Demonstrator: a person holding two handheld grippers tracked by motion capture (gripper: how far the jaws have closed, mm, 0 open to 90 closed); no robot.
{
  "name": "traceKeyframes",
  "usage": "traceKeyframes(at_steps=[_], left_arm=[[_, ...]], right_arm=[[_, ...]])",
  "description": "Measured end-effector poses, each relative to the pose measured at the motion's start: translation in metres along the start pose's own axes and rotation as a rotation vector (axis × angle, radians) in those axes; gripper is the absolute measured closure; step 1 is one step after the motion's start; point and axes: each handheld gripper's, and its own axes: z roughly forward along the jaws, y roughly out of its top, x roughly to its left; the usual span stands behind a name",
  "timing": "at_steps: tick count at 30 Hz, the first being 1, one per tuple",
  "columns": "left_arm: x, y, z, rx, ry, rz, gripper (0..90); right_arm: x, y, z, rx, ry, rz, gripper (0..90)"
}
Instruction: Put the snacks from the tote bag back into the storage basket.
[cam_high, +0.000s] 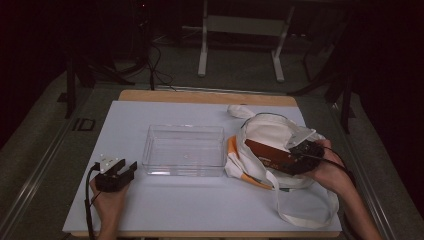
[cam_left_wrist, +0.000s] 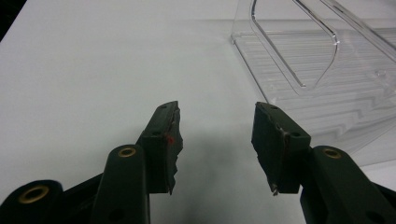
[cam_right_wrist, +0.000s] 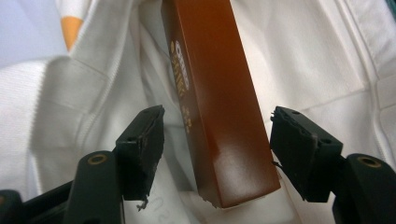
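A long brown box (cam_high: 267, 156) with gold lettering lies on a white cloth tote bag (cam_high: 272, 130) at the right of the table. In the right gripper view the box (cam_right_wrist: 219, 102) stands between the jaws of my right gripper (cam_right_wrist: 217, 114), with a gap on each side, so the pads do not press it. From above, that right gripper (cam_high: 296, 159) sits at the box's right end, held by a hand. My left gripper (cam_high: 125, 167) rests on the white table cover, left of a clear plastic container (cam_high: 185, 127). Its jaws (cam_left_wrist: 215, 109) are open with nothing between them.
The clear container (cam_left_wrist: 299, 56) has nothing in it and stands mid-table. The bag's (cam_right_wrist: 308, 70) straps loop toward the front right edge, and an orange patch (cam_high: 231, 147) shows on its left side. White table cover (cam_high: 175, 205) lies bare in front. A metal frame stands beyond the table.
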Motion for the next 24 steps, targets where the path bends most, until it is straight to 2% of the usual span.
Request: traceKeyframes(at_steps=[18,24], left_arm=[[0.000,0.000,0.000,0.002,0.000,-0.001,52.0],[0.000,0.000,0.000,0.001,0.000,-0.002,52.0]], right_arm=[[-0.018,-0.004,0.015,0.107,0.044,0.005,30.0],[-0.025,-0.004,0.020,0.146,0.071,-0.007,29.8]])
